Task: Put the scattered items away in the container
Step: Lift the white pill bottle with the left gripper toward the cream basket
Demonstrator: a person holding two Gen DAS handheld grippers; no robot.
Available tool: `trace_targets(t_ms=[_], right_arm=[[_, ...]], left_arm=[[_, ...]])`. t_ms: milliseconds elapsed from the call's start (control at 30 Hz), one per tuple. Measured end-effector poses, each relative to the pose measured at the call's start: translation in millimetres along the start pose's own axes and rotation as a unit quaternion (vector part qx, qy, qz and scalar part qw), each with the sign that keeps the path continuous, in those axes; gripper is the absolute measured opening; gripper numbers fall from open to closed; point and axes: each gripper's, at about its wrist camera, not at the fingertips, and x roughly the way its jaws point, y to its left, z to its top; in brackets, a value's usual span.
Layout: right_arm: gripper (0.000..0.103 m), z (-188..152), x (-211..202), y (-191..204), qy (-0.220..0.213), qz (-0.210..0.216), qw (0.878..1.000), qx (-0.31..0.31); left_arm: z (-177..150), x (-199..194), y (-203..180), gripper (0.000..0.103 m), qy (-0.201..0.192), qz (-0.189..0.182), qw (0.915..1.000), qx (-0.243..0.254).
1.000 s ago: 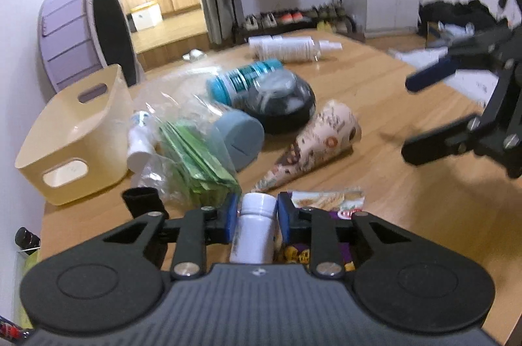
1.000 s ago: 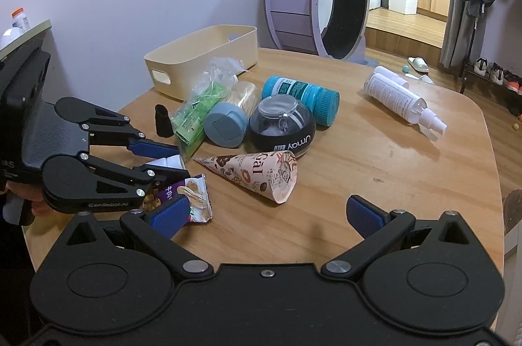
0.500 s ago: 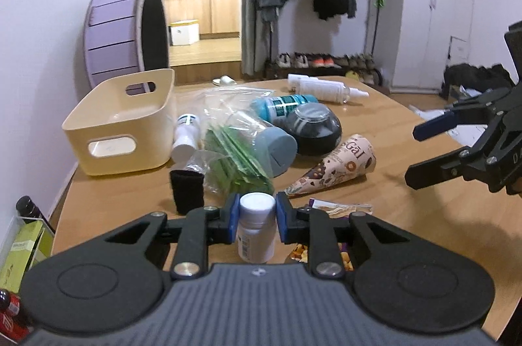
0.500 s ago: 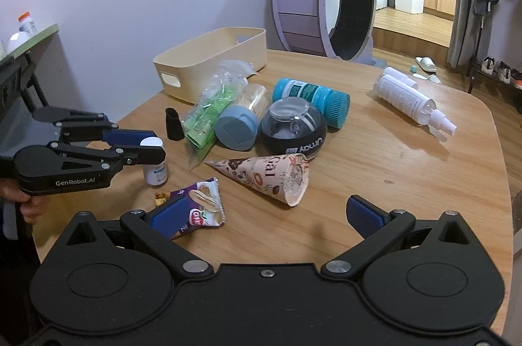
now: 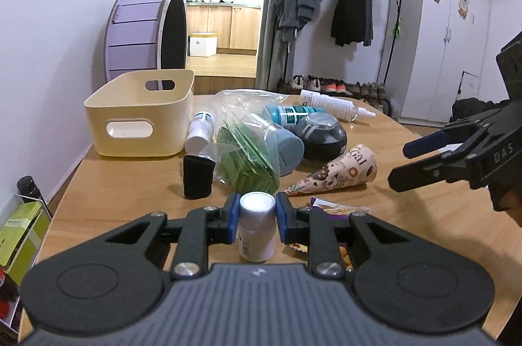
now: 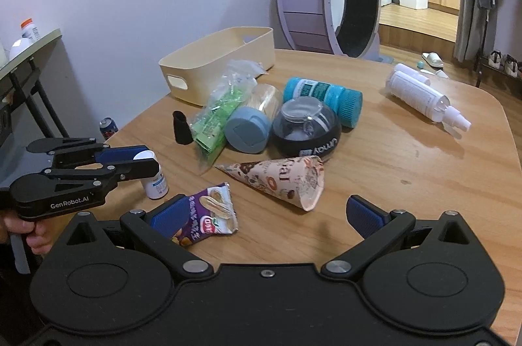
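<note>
White-capped small bottle (image 5: 256, 225): upright, clamped at the neck between the blue pads of the left gripper (image 5: 256, 220), near edge of the wooden table (image 6: 424, 182). Whether its base touches the table cannot be told.

Right gripper (image 6: 270, 215): jaws spread wide, nothing between them, over the near table edge; a purple snack packet (image 6: 208, 217) lies just beside its left finger.

Cream container (image 5: 140, 114): far left of the table, beyond a black cup (image 5: 197, 178), a bag of green sachets (image 5: 248, 156) and a paper cone (image 6: 280, 179).
</note>
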Motion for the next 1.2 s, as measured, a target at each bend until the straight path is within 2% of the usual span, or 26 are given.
trace_targets(t_ms=[200, 500, 733, 867, 1000, 1200], right_arm=[[0.103, 3, 3, 4, -0.011, 0.006, 1.0, 0.003], [0.103, 13, 1, 9, -0.05, 0.012, 0.999, 0.01], [0.103, 15, 2, 8, -0.061, 0.008, 0.998, 0.016], [0.103, 19, 0, 10, -0.072, 0.01, 0.997, 0.018], [0.103, 27, -8, 10, -0.103, 0.019, 0.994, 0.029], [0.103, 40, -15, 5, -0.143, 0.022, 0.989, 0.044]], left_arm=[[2, -10, 0, 0.023, -0.017, -0.002, 0.9999, -0.004], [4, -16, 1, 0.023, -0.029, 0.014, 0.9995, -0.001], [11, -23, 3, 0.023, -0.043, 0.018, 0.9989, -0.008], [20, -25, 7, 0.023, -0.05, 0.024, 0.9984, -0.012], [34, -29, 15, 0.023, -0.063, 0.037, 0.9972, -0.015], [58, -31, 45, 0.023, -0.085, 0.053, 0.9942, -0.038]])
